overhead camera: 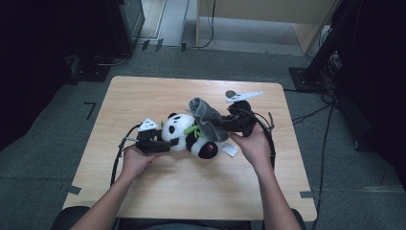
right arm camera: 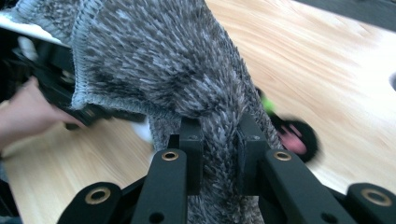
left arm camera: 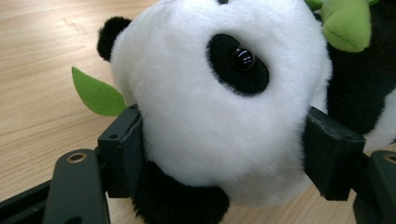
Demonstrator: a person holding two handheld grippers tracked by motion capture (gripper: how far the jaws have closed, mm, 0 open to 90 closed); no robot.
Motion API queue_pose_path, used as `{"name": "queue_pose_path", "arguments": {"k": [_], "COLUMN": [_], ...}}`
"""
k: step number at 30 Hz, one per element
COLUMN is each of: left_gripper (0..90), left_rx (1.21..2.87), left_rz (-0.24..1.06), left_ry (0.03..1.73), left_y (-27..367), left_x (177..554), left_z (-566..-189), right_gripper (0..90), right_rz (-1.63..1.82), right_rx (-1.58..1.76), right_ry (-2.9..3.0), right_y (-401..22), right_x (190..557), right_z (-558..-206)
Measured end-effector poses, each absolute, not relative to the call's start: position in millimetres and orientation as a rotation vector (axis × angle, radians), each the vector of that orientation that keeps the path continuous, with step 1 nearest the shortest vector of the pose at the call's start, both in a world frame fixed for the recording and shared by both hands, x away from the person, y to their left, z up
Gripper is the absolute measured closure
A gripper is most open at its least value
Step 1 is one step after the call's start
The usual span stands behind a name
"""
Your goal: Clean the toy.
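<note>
High view: left tool point(overhead camera: 160, 143) clamps panda head point(overhead camera: 174, 129); raised right tool point(overhead camera: 225, 125) pinches grey cloth point(overhead camera: 206, 117).

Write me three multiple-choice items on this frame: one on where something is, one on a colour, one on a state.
1. Where does the panda plush lie?
A. On the floor beside the table
B. On the wooden table, between the two claws
C. Inside a box

2. What colour is the knit garment in the right claw?
A. Grey
B. Red
C. Yellow

3. How does the left claw stand on the panda's head?
A. Wide open, well clear of it
B. Shut on the green leaf
C. One jaw pressed on each side of the white head

Key: 1 B, the high view shows it on the tabletop between the hands. 2 A, the fuzzy fabric pinched in the right gripper view is grey. 3 C, the left gripper view shows both jaws denting the fur.
</note>
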State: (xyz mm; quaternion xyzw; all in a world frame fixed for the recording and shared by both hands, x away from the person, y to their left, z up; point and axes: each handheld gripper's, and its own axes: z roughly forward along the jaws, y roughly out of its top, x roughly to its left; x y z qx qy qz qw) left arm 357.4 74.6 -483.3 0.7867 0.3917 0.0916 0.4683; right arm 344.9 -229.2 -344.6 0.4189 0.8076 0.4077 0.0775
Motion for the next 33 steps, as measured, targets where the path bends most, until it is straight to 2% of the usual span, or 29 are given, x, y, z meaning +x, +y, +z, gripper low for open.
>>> {"name": "queue_pose_path", "arguments": {"k": [7,17,23,33], "left_gripper": [26.0,26.1,27.4,28.7], "left_rx": [1.92,1.93,1.946,1.954], "left_rz": [0.254,0.243,0.252,0.237], "left_ry": [0.956,0.996,0.992,1.0], "left_y": [72,73,73,74], "left_x": [352,352,352,353], "left_z": [-481,-484,-485,-485], "right_gripper": [77.4,77.1,77.4,77.8], "right_rz": [1.194,1.102,1.107,1.117], "right_rx": [1.183,1.19,1.123,1.155], "right_ry": [2.528,2.614,2.61,2.625], "right_y": [-181,-134,-137,-166], "right_x": [358,377,370,357], "right_z": [-352,-395,-404,-399]}}
